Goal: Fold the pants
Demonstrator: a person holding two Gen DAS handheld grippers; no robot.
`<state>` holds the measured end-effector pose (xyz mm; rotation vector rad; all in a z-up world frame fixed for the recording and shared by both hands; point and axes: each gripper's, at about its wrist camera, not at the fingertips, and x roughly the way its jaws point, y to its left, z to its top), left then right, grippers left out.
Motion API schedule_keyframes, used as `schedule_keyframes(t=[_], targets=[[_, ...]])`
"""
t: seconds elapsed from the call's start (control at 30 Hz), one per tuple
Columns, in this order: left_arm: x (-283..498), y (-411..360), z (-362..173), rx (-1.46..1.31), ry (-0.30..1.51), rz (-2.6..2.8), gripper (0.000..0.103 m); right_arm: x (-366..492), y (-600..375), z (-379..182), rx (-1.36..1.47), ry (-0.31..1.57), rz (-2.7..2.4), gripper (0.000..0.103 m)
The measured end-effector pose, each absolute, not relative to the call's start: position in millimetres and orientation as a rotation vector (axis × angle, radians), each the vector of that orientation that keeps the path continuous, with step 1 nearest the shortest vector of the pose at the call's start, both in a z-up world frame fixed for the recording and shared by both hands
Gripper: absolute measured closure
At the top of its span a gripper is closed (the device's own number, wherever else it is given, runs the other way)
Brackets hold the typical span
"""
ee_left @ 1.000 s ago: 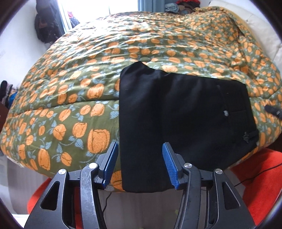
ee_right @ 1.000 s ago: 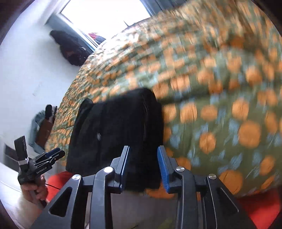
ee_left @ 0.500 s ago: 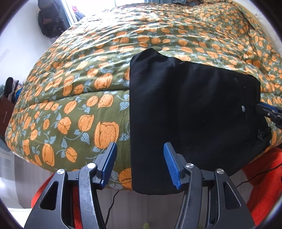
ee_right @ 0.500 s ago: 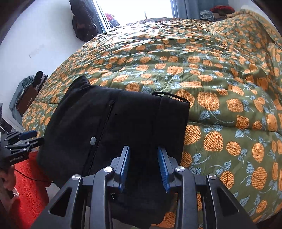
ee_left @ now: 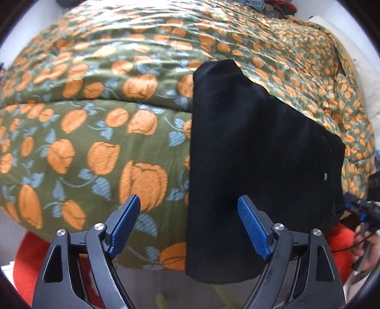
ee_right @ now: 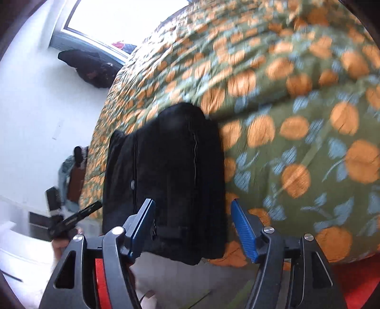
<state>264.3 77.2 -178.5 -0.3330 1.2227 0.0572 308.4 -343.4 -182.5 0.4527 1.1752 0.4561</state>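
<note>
Black pants (ee_left: 256, 152) lie folded into a rectangle on the near edge of a bed, one end hanging over the side. My left gripper (ee_left: 187, 221) is open and empty, just in front of the pants' left edge. In the right wrist view the pants (ee_right: 171, 166) show a waistband end with a button. My right gripper (ee_right: 192, 225) is open and empty, straddling the pants' right lower corner without touching. The right gripper also shows at the far right of the left wrist view (ee_left: 358, 209).
The bed is covered by a green quilt with orange pumpkins (ee_left: 106, 133). A red rug (ee_left: 337, 240) lies on the floor below. A window (ee_right: 123, 19) and dark hanging clothes (ee_right: 92, 69) are at the far wall. The left gripper appears at lower left (ee_right: 73, 218).
Both grippers have opened wider. The left gripper moved closer to the bed edge. The right view swung and tilted, now blurred with motion.
</note>
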Motion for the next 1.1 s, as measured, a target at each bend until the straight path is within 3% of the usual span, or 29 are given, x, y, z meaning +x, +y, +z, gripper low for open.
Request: schedule_keyframes(t=[0.07,0.13,0.17,0.2,0.23,0.3,0.37,0.6,0.7,0.73,0.8,0.83,0.87,0.93,1.03,1.1], targets=[[272.5,71.1,-185.8,-0.346,1.244,0.020,0.012,317.0,-332.7,-199.1,0.415,1.229,0.431,0.037],[280.0,59.8,-193.1,-0.354,1.293,-0.011,0.015,323.2,-324.9,-207.1,0.427,1.236,0.437,0.032],[281.6,53.5,-194.0,-0.353,1.313,-0.036,0.027,326.0,-319.5,-209.4,0.452,1.244,0.467,0.032],[282.6,42.7,-191.7,-0.328,1.331,-0.063,0.049,327.8,-314.1,-209.2,0.440,1.254,0.478,0.035],[282.5,37.7,-186.5,-0.291,1.327,-0.047,0.069,328.2,-307.9,-206.1,0.398,1.257,0.486,0.052],[280.9,25.5,-161.6,-0.249,1.276,-0.062,0.082,324.0,-293.3,-187.9,0.286,1.229,0.497,0.063],[281.2,18.5,-131.5,-0.264,1.199,-0.110,0.083,318.5,-278.7,-163.8,0.205,1.186,0.511,0.070],[326.7,9.5,-48.1,-0.178,0.957,-0.119,0.085,344.2,-225.4,-82.4,0.122,0.987,0.596,0.072],[362.6,23.1,-39.6,-0.128,0.875,-0.034,0.080,383.0,-214.6,-59.6,0.138,0.916,0.556,0.071],[366.7,28.6,-43.1,-0.104,0.868,-0.001,0.073,396.5,-217.4,-58.3,0.151,0.911,0.534,0.068],[379.7,37.9,-57.7,-0.023,0.880,0.109,0.069,421.2,-222.4,-62.3,0.123,0.920,0.416,0.055],[378.5,39.9,-62.3,0.001,0.882,0.138,0.062,428.4,-226.9,-66.4,0.099,0.927,0.347,0.044],[375.9,40.4,-67.9,0.024,0.886,0.166,0.055,430.4,-227.5,-68.2,0.090,0.926,0.321,0.042],[358.7,44.7,-76.3,0.045,0.867,0.196,0.022,423.0,-232.5,-68.6,0.072,0.916,0.297,0.037],[325.0,44.6,-88.2,0.061,0.814,0.234,0.010,396.5,-234.4,-72.6,-0.012,0.902,0.242,0.019],[304.9,41.2,-97.5,0.062,0.840,0.251,0.009,376.7,-233.5,-78.1,-0.077,0.898,0.203,0.012]])
